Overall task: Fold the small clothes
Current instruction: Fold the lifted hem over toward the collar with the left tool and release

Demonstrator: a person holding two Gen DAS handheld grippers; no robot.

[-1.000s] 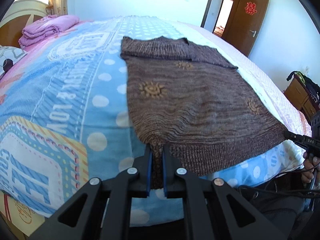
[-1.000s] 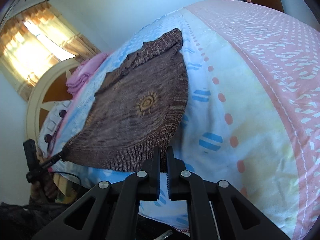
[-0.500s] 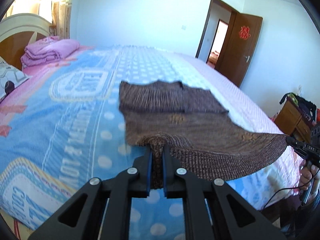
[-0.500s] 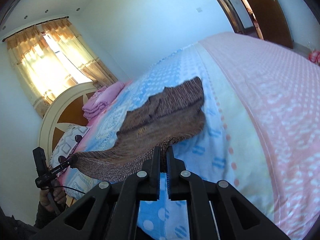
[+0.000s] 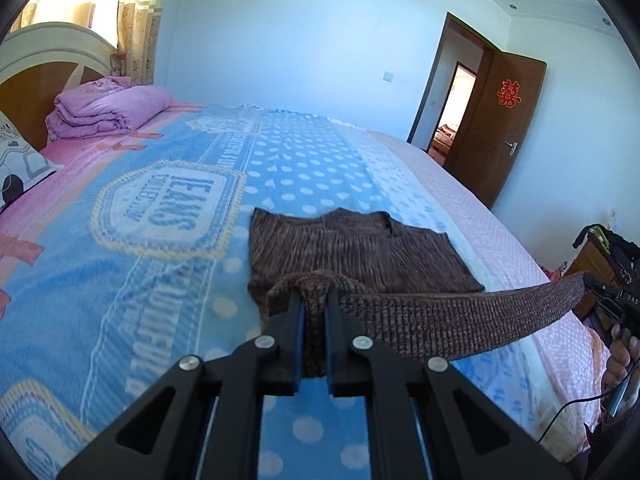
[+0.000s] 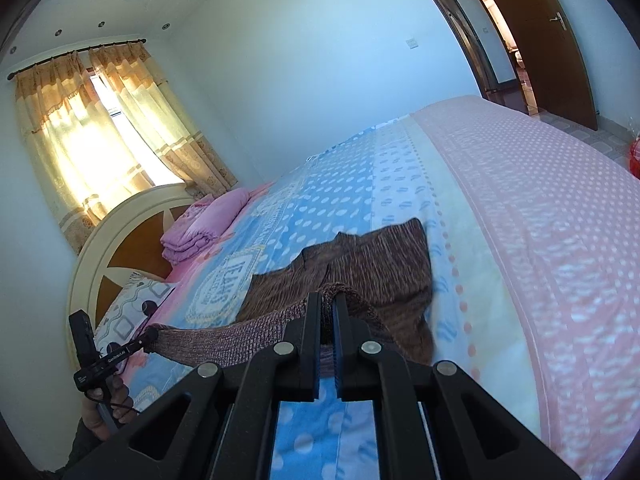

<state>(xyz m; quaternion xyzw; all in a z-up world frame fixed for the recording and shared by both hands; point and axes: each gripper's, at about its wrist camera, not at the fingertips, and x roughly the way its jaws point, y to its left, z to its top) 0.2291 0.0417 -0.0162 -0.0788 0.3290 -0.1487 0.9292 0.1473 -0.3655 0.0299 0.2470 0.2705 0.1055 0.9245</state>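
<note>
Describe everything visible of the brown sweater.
The brown sweater is a marled knit with a ribbed hem. Its upper part lies flat on the blue dotted bedspread, sleeves folded across. The hem is lifted and stretched taut between two tools: the left tool is shut on one corner, the right tool on the other, carrying it toward the collar.

Home bedroom: bed (image 5: 120, 240), curtains (image 6: 100, 128)

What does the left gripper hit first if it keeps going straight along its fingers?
Likely the sweater's own far half, lying flat on the bed just ahead of the left gripper, which is shut on the lifted hem. Depth is hard to judge; it may pass just above.
</note>
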